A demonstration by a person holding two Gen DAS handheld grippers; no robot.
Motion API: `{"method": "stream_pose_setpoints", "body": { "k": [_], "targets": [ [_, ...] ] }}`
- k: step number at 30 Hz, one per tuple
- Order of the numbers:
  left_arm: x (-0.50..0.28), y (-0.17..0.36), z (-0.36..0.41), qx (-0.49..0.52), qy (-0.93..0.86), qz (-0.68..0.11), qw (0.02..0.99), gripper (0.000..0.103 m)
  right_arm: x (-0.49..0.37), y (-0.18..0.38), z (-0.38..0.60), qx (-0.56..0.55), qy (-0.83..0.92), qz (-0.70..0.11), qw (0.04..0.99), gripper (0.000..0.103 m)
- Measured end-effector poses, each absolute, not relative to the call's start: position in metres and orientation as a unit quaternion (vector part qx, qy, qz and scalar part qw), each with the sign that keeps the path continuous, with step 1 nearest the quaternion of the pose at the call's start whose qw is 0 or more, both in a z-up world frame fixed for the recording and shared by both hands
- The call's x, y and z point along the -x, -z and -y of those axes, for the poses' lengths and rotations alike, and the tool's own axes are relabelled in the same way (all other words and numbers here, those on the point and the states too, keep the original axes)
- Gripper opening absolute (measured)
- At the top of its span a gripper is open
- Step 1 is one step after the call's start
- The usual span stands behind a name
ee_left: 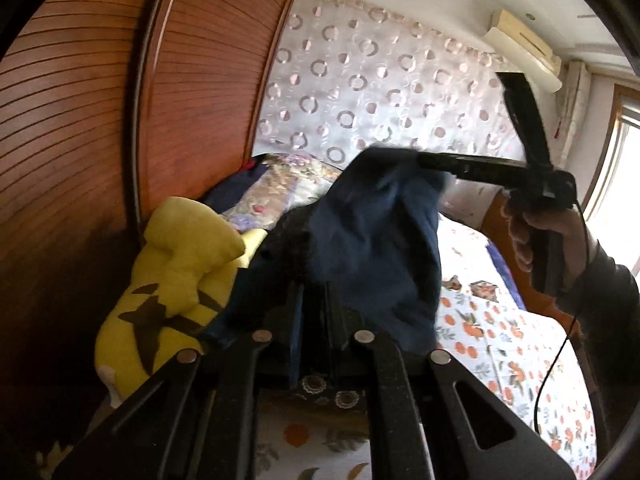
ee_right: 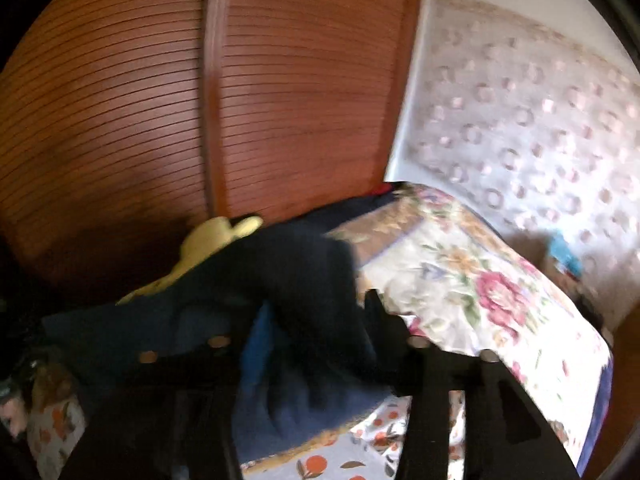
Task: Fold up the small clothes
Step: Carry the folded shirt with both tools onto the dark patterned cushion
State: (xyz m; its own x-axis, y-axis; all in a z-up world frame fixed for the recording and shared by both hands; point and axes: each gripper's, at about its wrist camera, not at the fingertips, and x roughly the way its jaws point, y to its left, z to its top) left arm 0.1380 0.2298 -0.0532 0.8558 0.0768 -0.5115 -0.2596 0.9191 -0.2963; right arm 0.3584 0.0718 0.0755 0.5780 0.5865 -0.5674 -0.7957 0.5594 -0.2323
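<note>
Two tongs are on one dark blue garment (ee_left: 372, 240), and it is up in the air over the bed (ee_left: 520, 360)! In the left wrist view the right tongs (ee_left: 416, 160) reach in from the right of the frame and pinch the cloth's top edge near centre. Their fingers are closed on the fabric, with the person's hand (ee_left: 536, 232) on the handle at the far right. The cloth hangs down from that pinch towards the bottom centre, where the left tongs (ee_left: 312, 308) sit. Fabric is bunched between and over their fingers, so they look clamped on the lower edge, though the fingertips themselves are buried in cloth.

My read: holding two edges apart like this lets the garment hang open, ready to be shaken flat or laid down for a first fold. No fold shows yet.

The right wrist view is blurred. The same dark cloth (ee_right: 280, 300) drapes across the middle and lower left, covering that tool's fingers.

Behind, a yellow plush (ee_left: 172, 280) sits at left against the slatted wardrobe (ee_left: 100, 120). A floral quilt (ee_right: 472, 280) lies at right centre, and an orange-print sheet covers the bed below.

Writing? None readable anywhere: no tag, no brand on the cloth, nothing legible on the air conditioner (ee_left: 520, 48) in the upper right.
</note>
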Motion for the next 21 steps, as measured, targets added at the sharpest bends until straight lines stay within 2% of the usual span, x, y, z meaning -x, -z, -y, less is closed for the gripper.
{"method": "stream_pose_setpoints", "body": {
  "k": [5,11,14,15,17,18,19,21],
  "targets": [
    [-0.135,0.052,-0.228,0.167,-0.103,-0.253,0.947,0.010,-0.361,-0.076,-0.056,0.203,-0.382,-0.182,0.883,0.061],
    [-0.132,0.044,-0.221,0.146,-0.107,-0.254,0.950,0.012,-0.362,-0.039,-0.060,0.184,-0.434,-0.233,0.851,0.061],
    [-0.127,0.039,-0.219,0.136,-0.106,-0.250,0.953,0.031,-0.382,-0.009,-0.071,0.185,-0.431,-0.278,0.839,0.061],
    [-0.125,0.037,-0.217,0.132,-0.107,-0.246,0.954,0.043,-0.391,0.002,-0.077,0.185,-0.426,-0.294,0.835,0.061],
    [-0.122,0.033,-0.215,0.126,-0.108,-0.242,0.956,0.059,-0.411,0.014,-0.087,0.193,-0.415,-0.302,0.836,0.061],
    [-0.120,0.032,-0.214,0.122,-0.108,-0.242,0.956,0.075,-0.413,0.017,-0.087,0.192,-0.413,-0.293,0.841,0.061],
    [-0.117,0.030,-0.212,0.118,-0.107,-0.240,0.958,0.083,-0.414,0.017,-0.084,0.186,-0.414,-0.286,0.844,0.061],
    [-0.113,0.026,-0.207,0.108,-0.106,-0.236,0.960,0.086,-0.414,0.016,-0.080,0.171,-0.412,-0.286,0.848,0.061]
  ]
}}
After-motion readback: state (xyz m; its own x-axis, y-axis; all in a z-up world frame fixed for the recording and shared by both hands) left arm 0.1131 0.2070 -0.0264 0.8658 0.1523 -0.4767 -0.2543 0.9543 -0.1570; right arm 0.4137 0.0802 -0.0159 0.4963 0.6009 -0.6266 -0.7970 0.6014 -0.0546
